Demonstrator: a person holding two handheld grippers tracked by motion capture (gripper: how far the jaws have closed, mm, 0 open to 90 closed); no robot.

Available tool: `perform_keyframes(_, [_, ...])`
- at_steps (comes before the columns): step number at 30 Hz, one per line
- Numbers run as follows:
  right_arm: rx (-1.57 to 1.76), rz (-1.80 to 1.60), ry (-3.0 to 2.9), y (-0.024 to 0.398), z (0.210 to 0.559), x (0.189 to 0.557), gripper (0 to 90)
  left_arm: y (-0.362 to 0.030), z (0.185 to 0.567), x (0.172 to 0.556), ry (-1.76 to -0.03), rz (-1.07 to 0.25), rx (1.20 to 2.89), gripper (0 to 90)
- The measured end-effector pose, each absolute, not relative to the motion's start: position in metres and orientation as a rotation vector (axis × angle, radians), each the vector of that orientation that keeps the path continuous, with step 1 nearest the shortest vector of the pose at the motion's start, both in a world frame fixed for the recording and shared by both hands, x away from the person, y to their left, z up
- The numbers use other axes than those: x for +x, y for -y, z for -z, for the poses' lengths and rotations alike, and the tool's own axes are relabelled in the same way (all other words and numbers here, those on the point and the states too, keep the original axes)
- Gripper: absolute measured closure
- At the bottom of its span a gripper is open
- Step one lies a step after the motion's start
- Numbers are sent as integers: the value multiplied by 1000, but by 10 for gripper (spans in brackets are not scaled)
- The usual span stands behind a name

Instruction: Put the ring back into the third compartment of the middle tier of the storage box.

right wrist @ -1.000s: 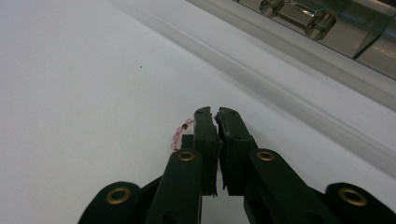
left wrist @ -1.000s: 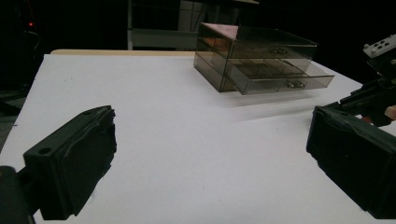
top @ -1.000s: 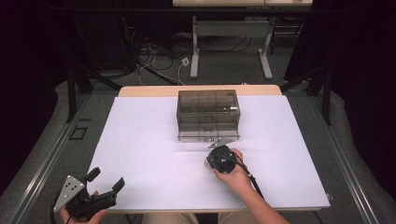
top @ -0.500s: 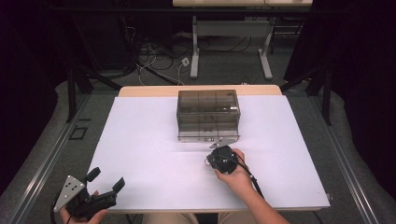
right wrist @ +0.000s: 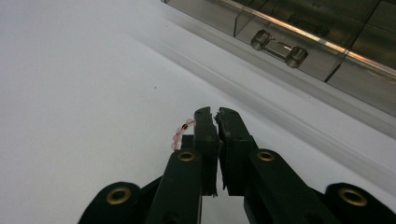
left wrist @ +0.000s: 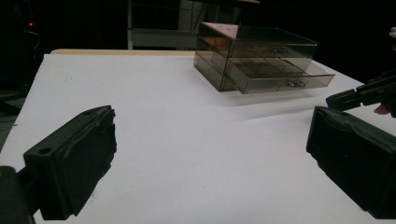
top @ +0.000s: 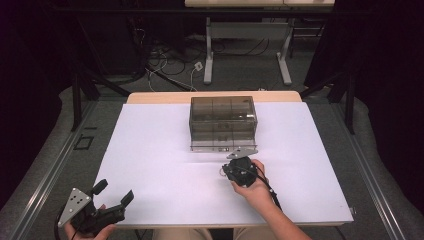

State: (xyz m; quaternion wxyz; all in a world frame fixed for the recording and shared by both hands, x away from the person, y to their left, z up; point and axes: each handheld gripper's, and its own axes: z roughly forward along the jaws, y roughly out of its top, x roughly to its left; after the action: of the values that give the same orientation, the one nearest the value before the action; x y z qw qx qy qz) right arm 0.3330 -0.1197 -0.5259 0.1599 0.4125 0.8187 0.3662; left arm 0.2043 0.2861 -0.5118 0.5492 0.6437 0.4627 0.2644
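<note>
A smoky see-through drawer box [top: 223, 122] stands at the middle of the white table [top: 150, 150], its lower drawer [left wrist: 280, 79] pulled out a little. My right gripper [top: 226, 173] is just in front of the box, and its jaws [right wrist: 214, 114] are shut on a string of small pink beads [right wrist: 180, 133] that hangs out at their left side. The drawer's handle [right wrist: 279, 48] is close ahead of it. My left gripper [top: 114, 191] is held at the table's near left corner, open with nothing between its jaws [left wrist: 210, 154].
The table's wooden far edge [top: 210, 96] lies behind the box. Beyond it are desk legs [top: 208, 55] and cables [top: 165, 55] on the floor. My right gripper's tip [left wrist: 345, 99] enters the left gripper view from the right.
</note>
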Motion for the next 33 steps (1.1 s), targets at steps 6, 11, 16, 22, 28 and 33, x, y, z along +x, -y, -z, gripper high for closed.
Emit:
perform_keyframes(6, [1170,-1050,-2348,124,520,332,869,-286,512,204,-1097,-625,1526,19])
perform_keyframes(11, [1189,-1074,-2373,128,514,333,869,-286,512,205,-1097,-625,1525,19])
perform_keyframes(16, [1181,-1076,-2400,132,505,335,869,-286,512,204,-1098,-624,1526,19])
perform_keyframes(22, [1166,-1108,-2404,132,496,335,869,-286,512,205,-1097,-624,1525,19])
perform_keyframes(28, [1122,-1061,-2437,130,484,333,869,-285,512,205,-1099,-622,1524,19])
perform_keyframes(33, [1098,-1047,-2453,130,475,333,869,-286,512,205,-1099,-622,1525,19])
